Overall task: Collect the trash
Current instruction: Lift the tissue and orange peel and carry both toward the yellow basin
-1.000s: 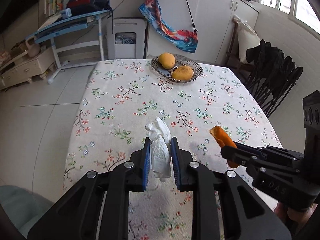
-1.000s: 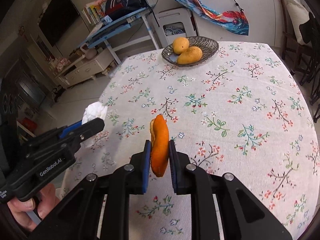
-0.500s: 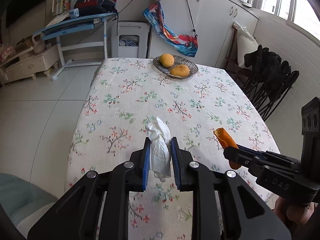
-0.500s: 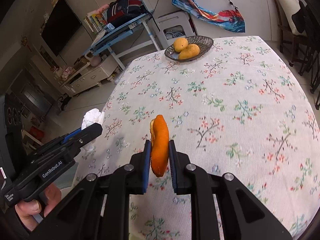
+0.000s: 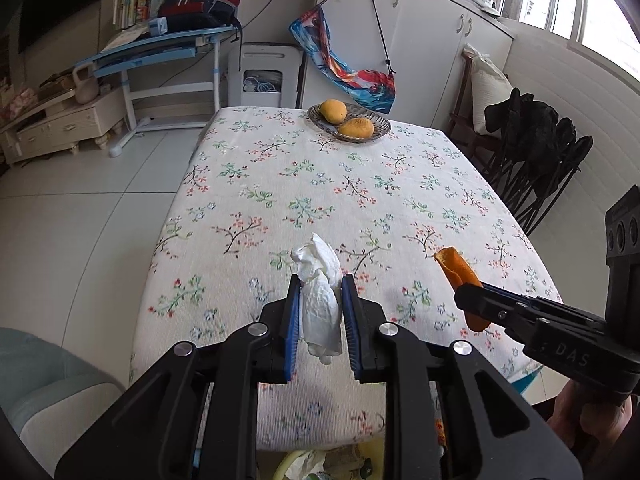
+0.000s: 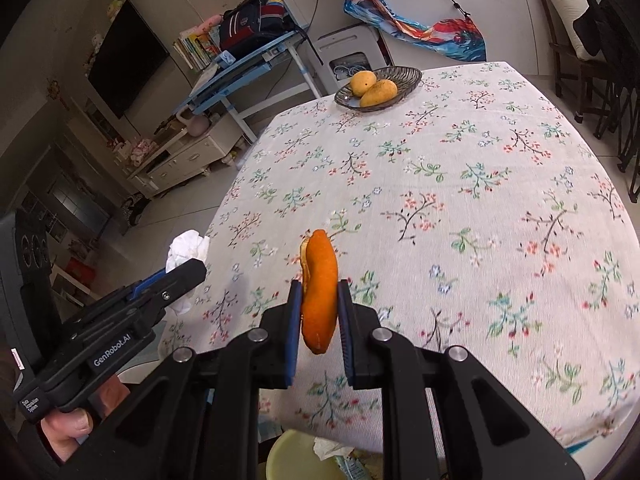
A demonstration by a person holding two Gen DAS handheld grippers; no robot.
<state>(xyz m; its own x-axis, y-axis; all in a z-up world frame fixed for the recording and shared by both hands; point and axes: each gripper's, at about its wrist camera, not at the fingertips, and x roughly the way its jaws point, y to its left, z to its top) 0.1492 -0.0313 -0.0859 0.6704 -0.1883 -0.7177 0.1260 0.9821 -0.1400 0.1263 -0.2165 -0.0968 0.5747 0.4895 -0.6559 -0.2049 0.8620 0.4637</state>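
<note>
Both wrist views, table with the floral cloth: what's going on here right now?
A person holds a gripper in each hand and is clearing trash. The left gripper has its jaws shut on a crumpled white tissue; the right gripper is shut on a piece of orange peel. Both are held above the near end of the table. A yellowish bin with trash in it shows just below the table edge. A dish of mangoes sits at the far end.

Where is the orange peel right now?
The orange peel is pinched in the right tongs, held above the near end of the flowery table. In the left wrist view it shows at the right, beside the tissue.
</note>
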